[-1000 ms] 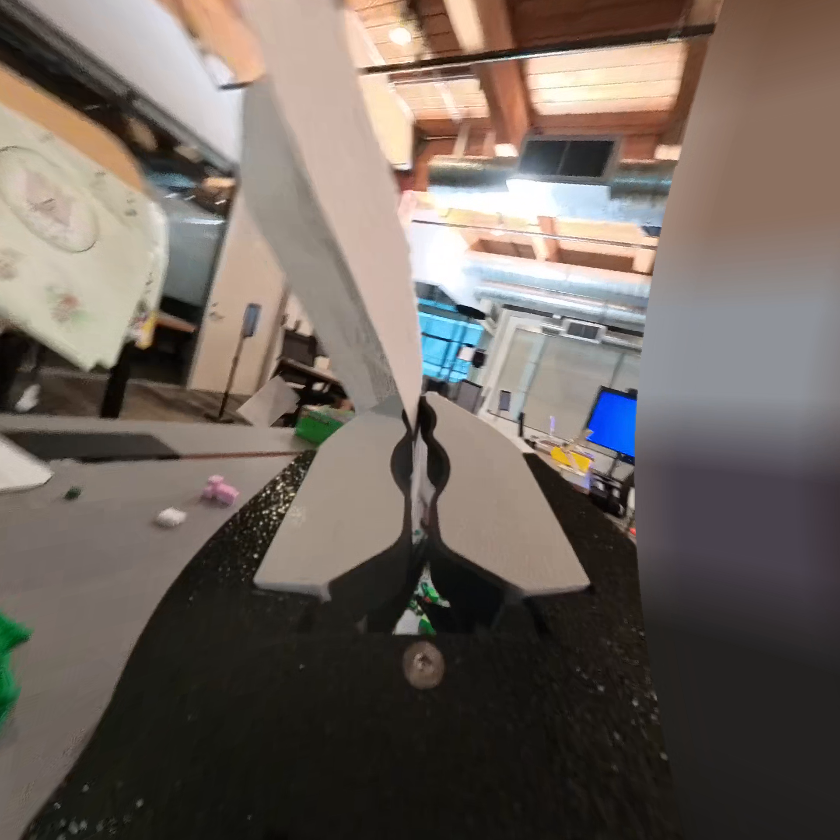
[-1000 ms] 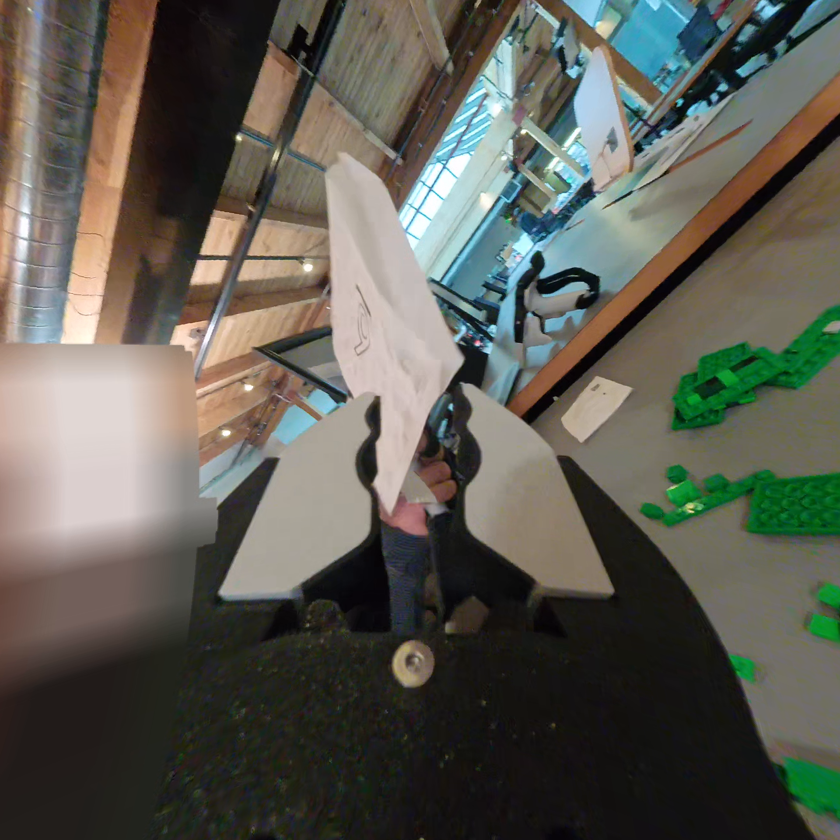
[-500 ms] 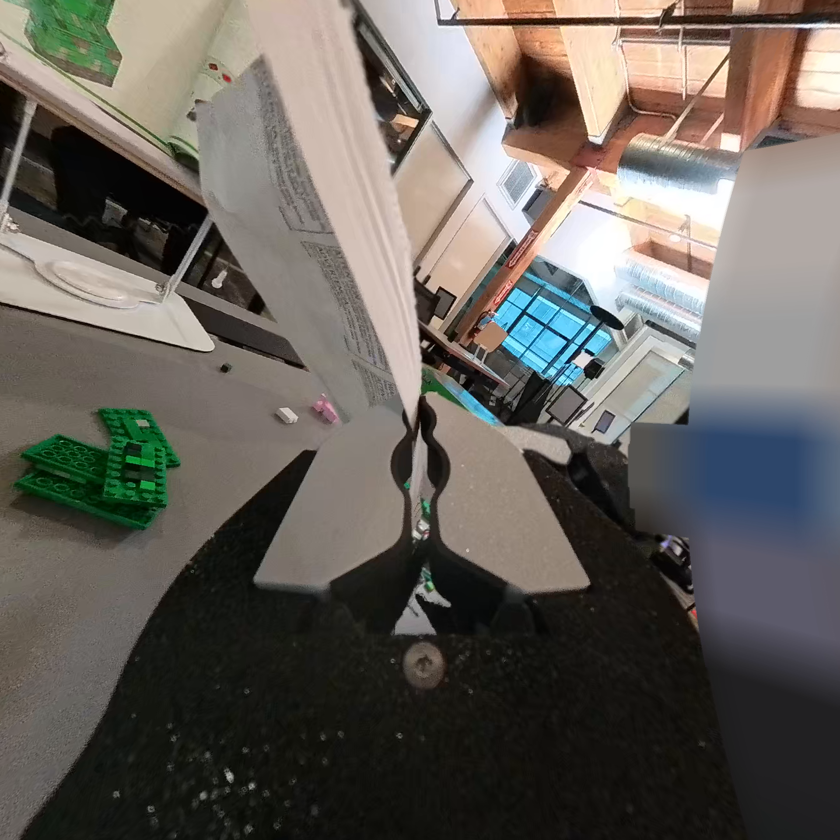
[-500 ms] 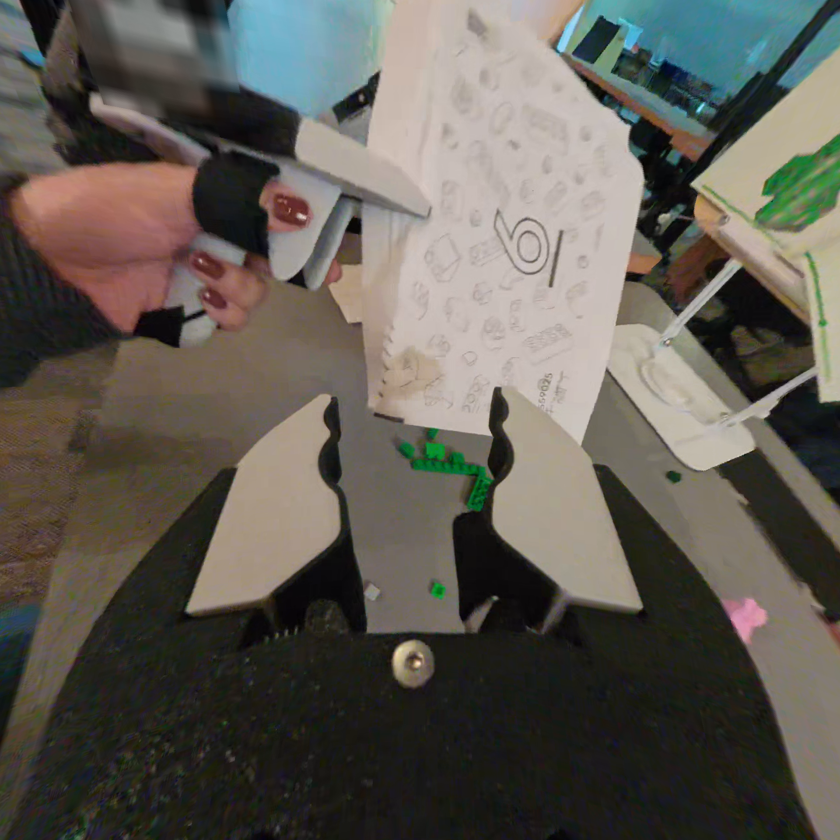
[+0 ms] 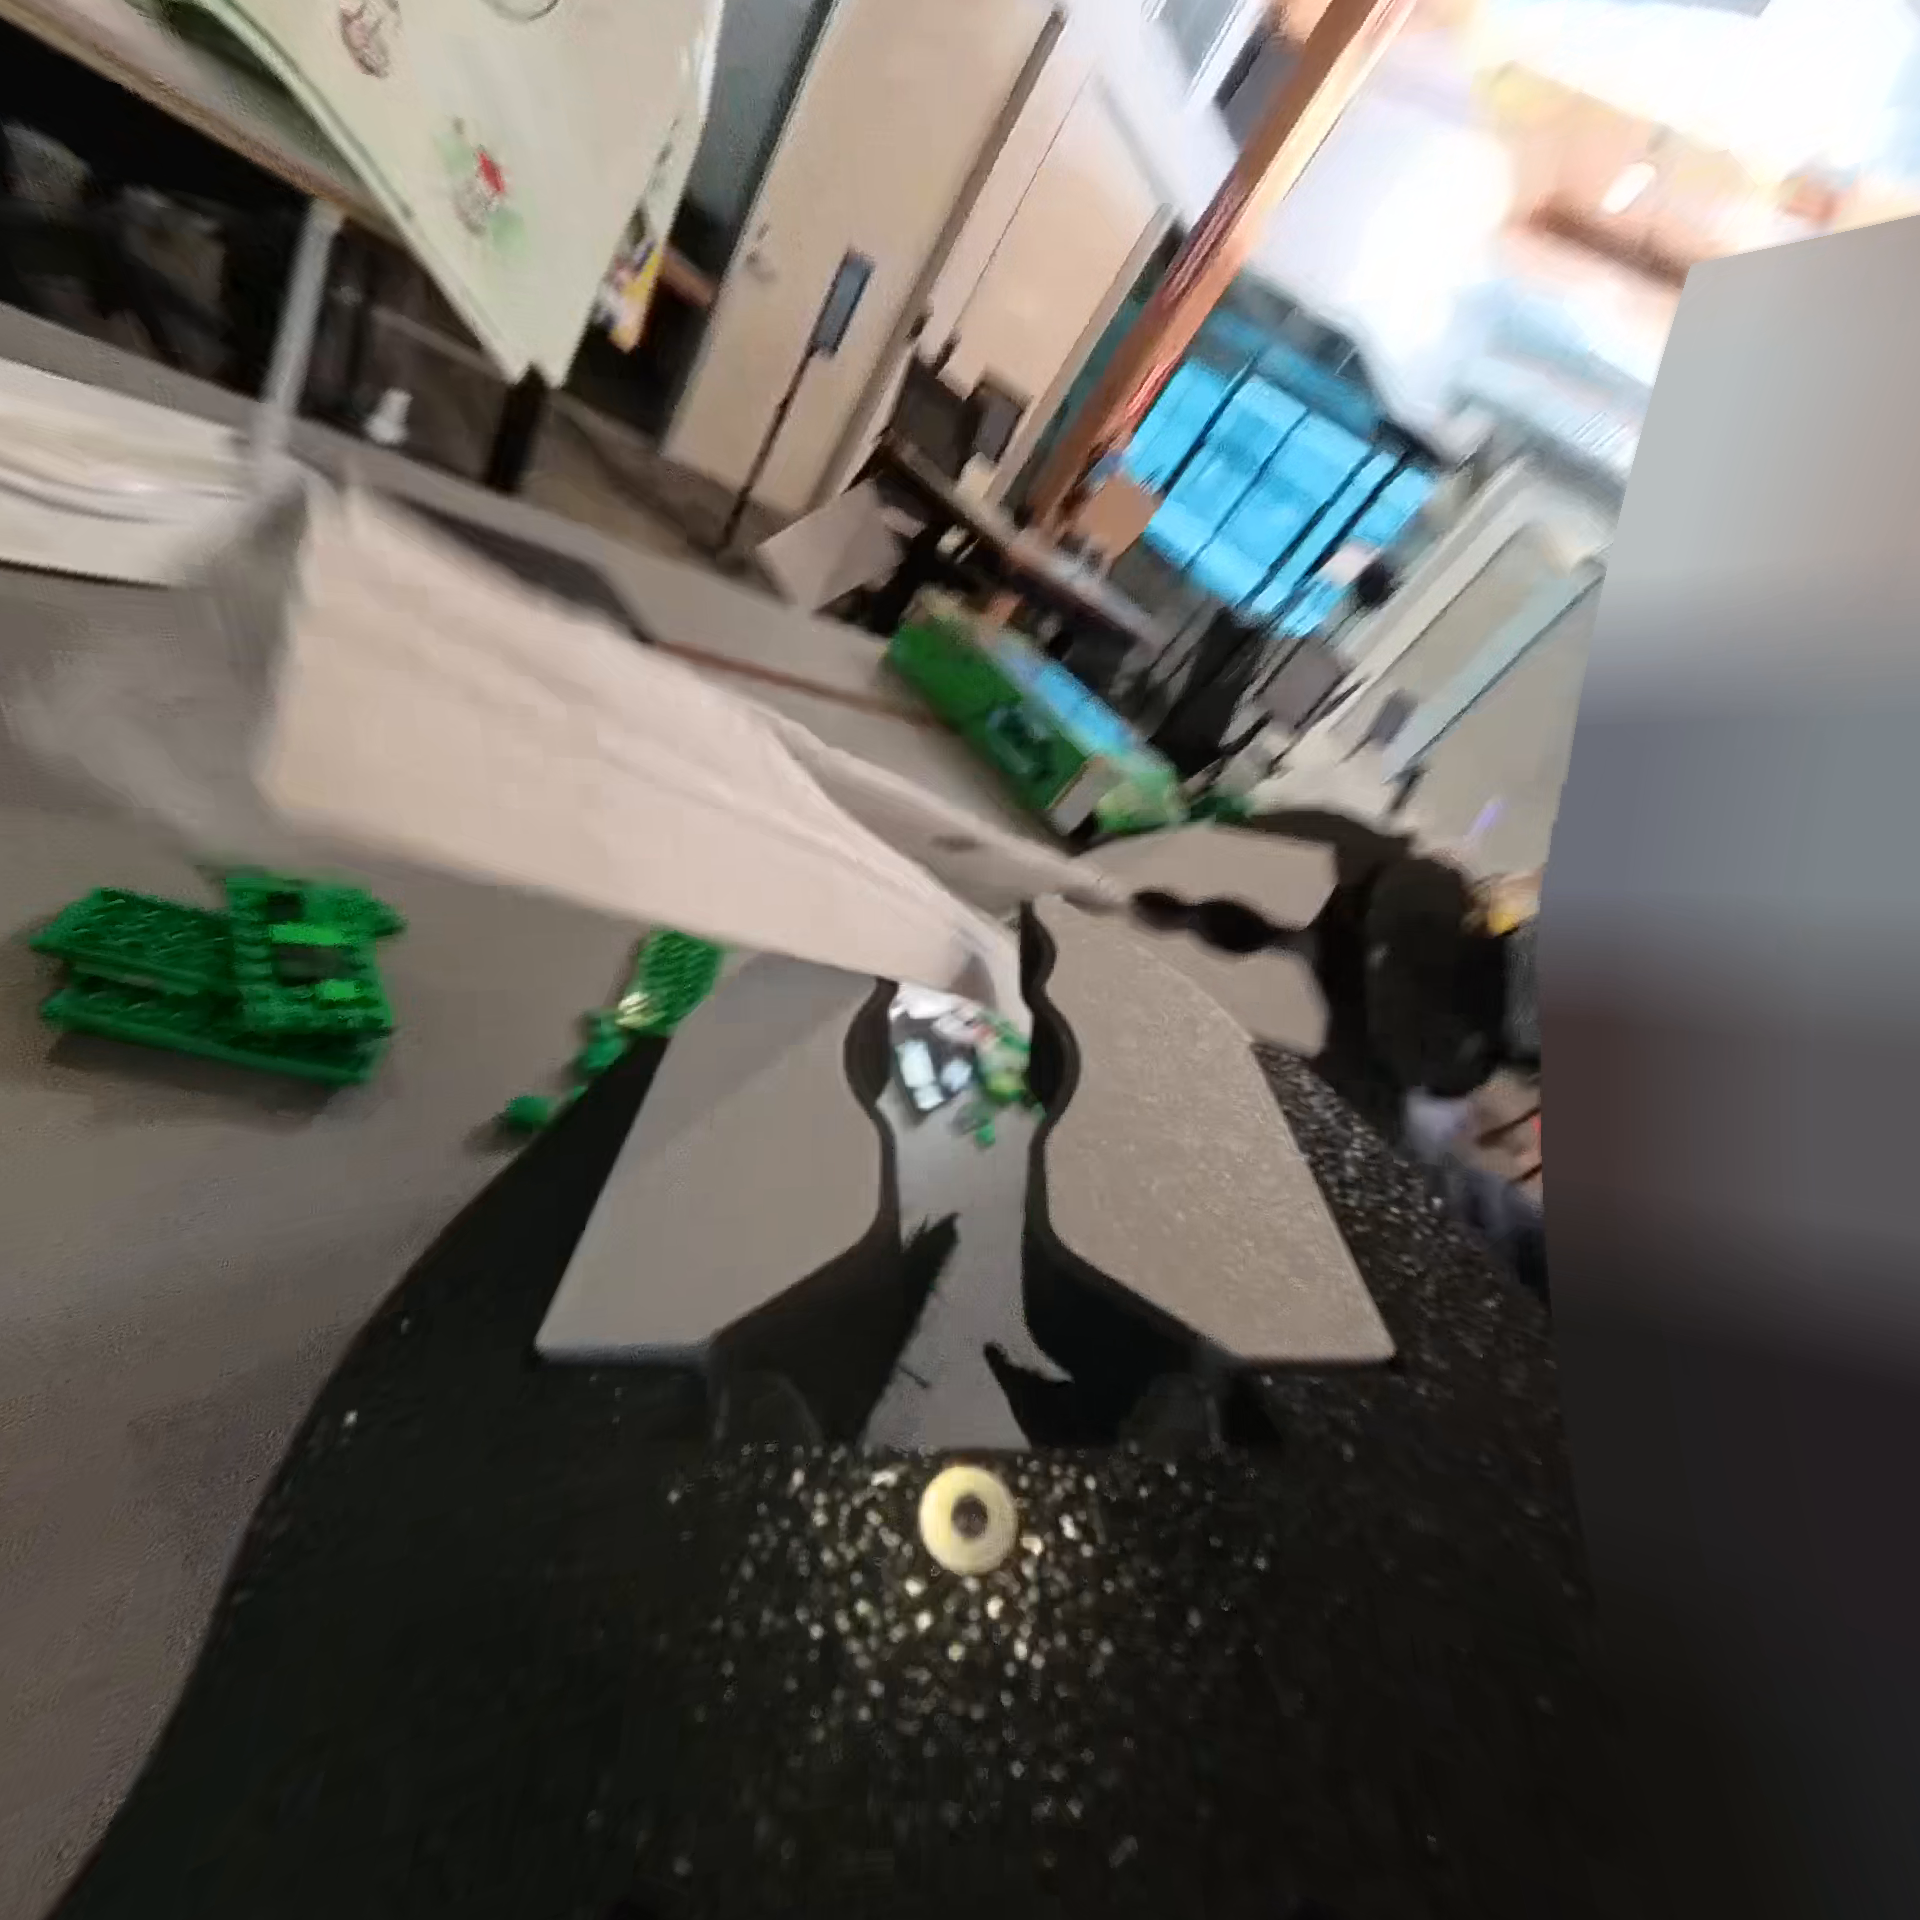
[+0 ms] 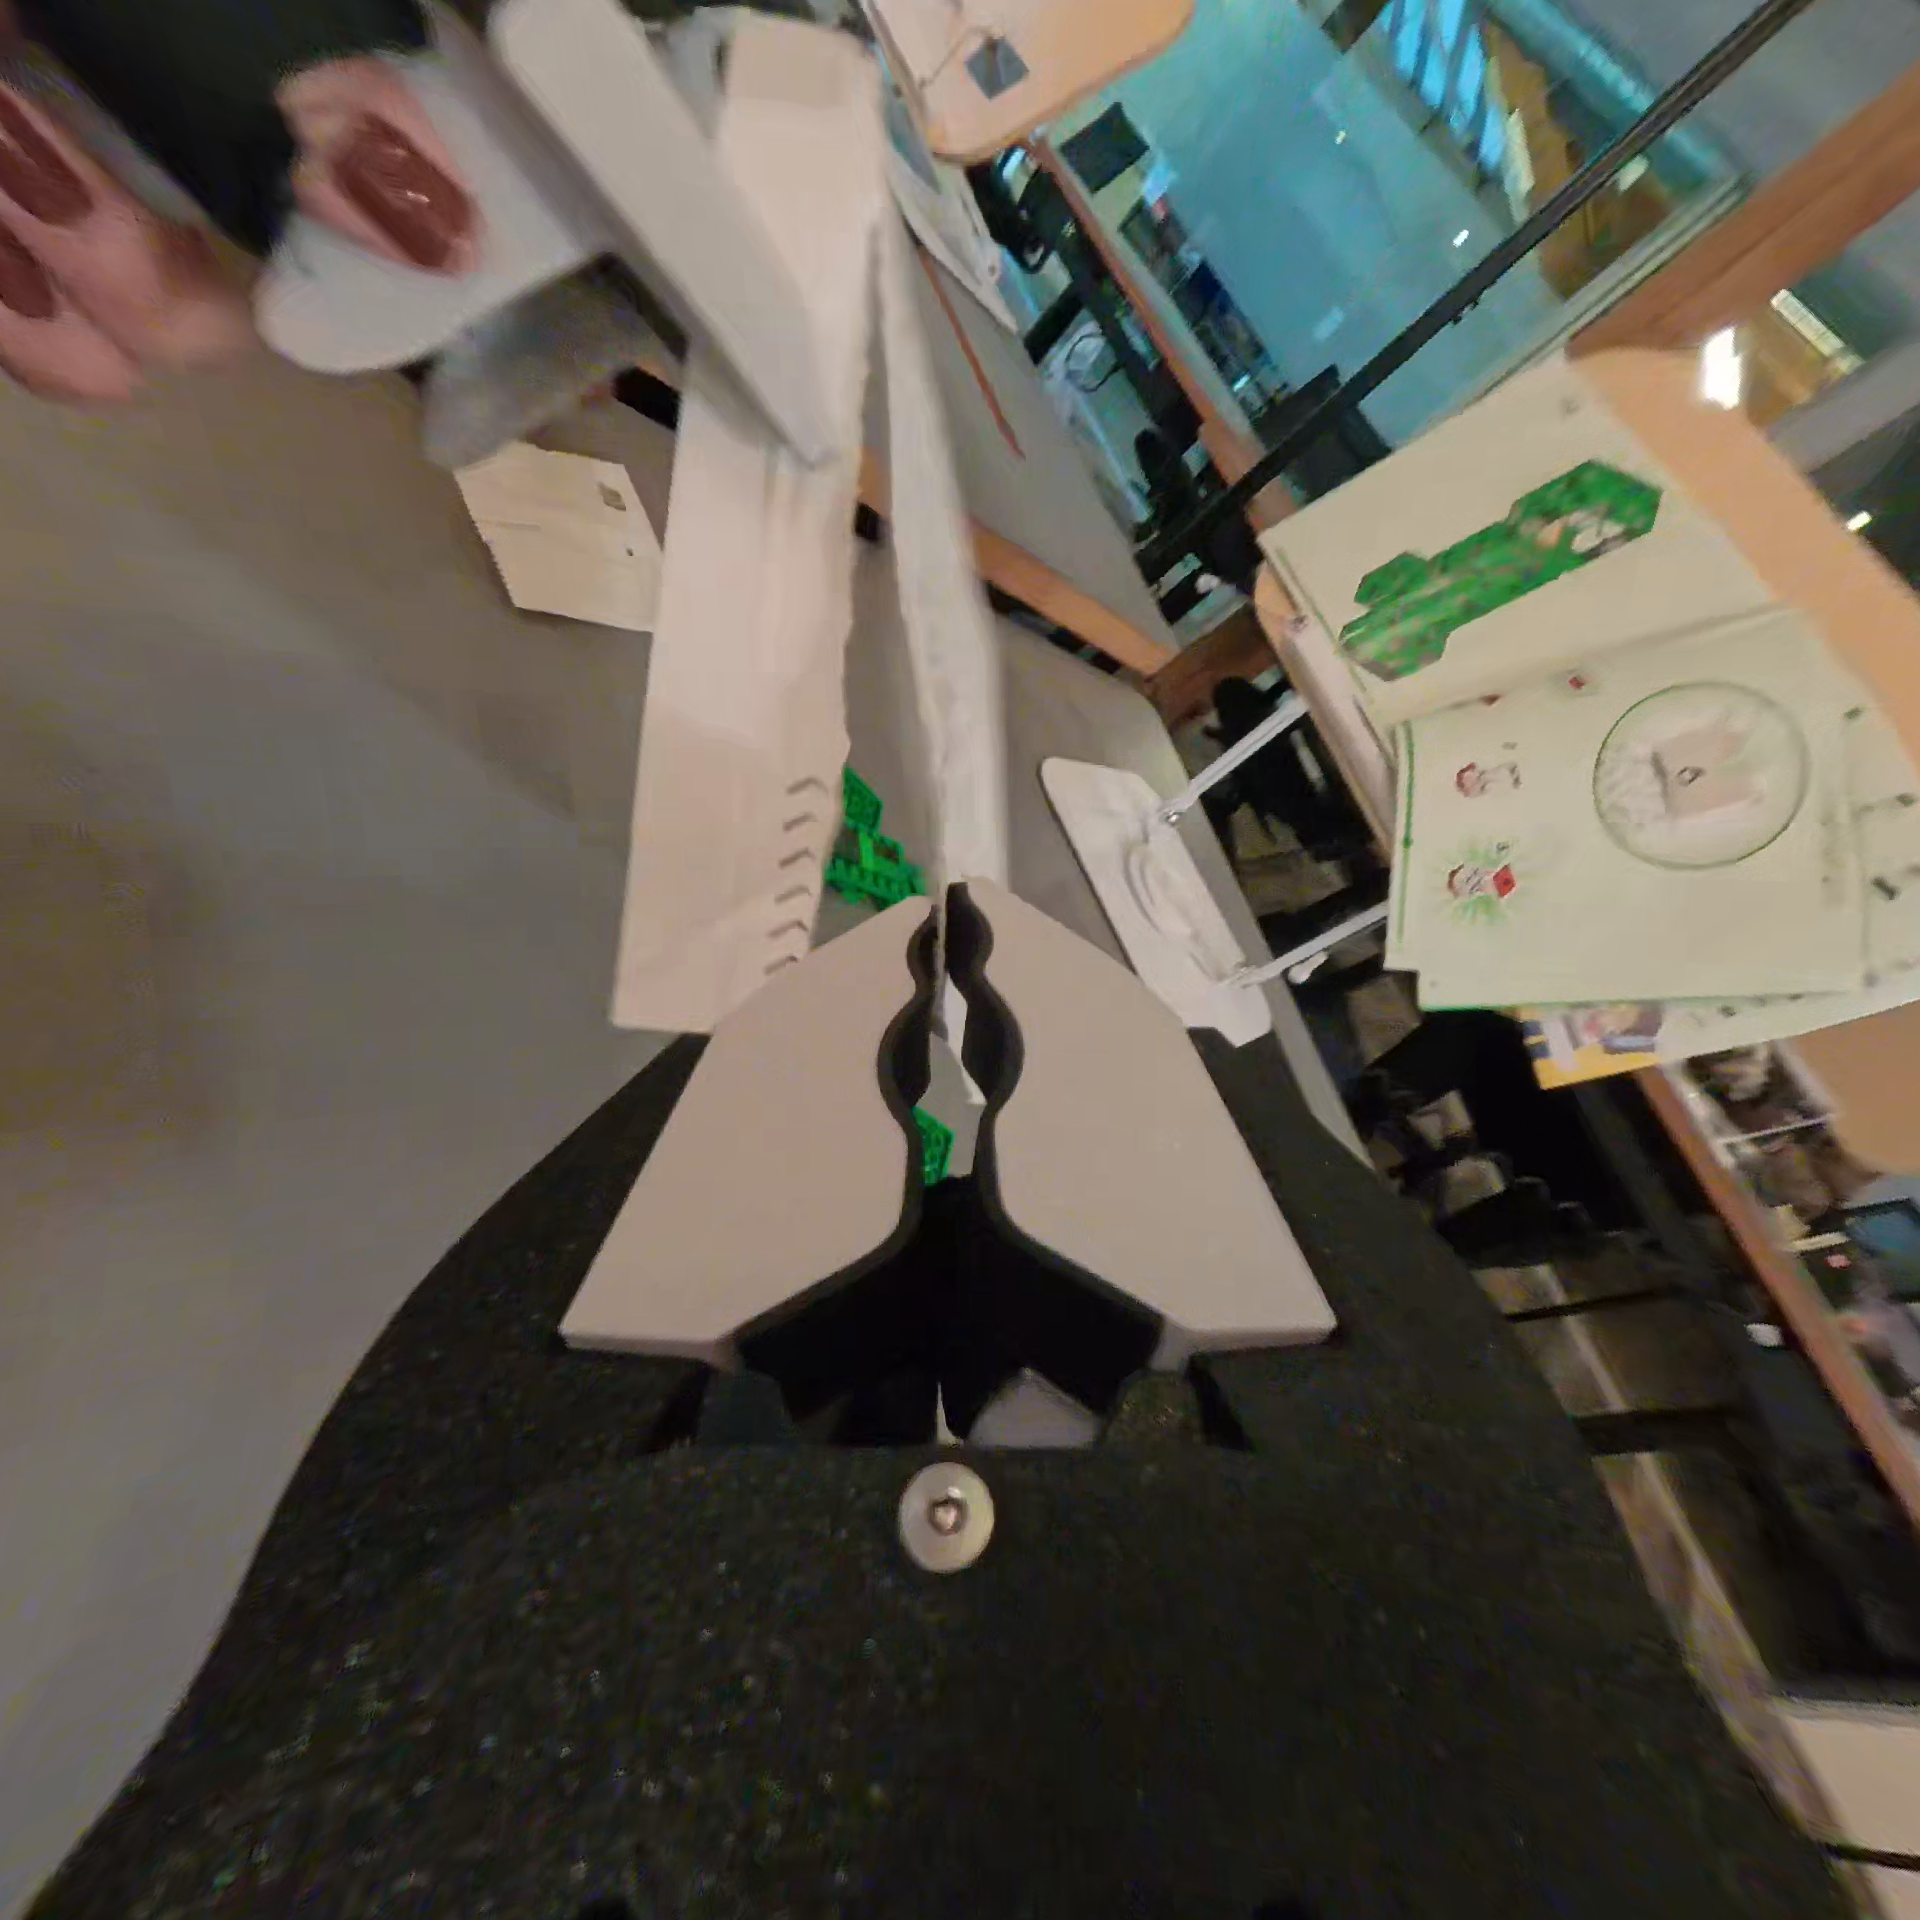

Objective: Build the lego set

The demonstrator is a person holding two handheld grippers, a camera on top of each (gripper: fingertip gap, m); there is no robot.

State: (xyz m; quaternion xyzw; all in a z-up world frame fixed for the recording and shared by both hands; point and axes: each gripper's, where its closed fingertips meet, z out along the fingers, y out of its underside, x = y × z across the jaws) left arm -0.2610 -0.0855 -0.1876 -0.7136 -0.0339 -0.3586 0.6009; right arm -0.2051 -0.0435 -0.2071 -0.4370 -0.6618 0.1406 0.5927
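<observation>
The right tongs (image 6: 948, 914) are pinching a white paper bag (image 6: 940, 644). The left tongs (image 5: 956, 971) are spreading open above the grey counter (image 5: 208, 1195), near green plates (image 5: 223, 971).

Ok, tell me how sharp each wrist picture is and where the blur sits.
Left wrist view: heavy motion smear over the white paper bag, the green plates and the background; only the near claw reads fairly crisp. Right wrist view: sharper centre, smear on the hand at upper left, wide-angle bending of the table edge.

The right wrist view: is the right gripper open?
No, the right gripper is shut on the white paper bag, its edge pinched between the fingers.
</observation>
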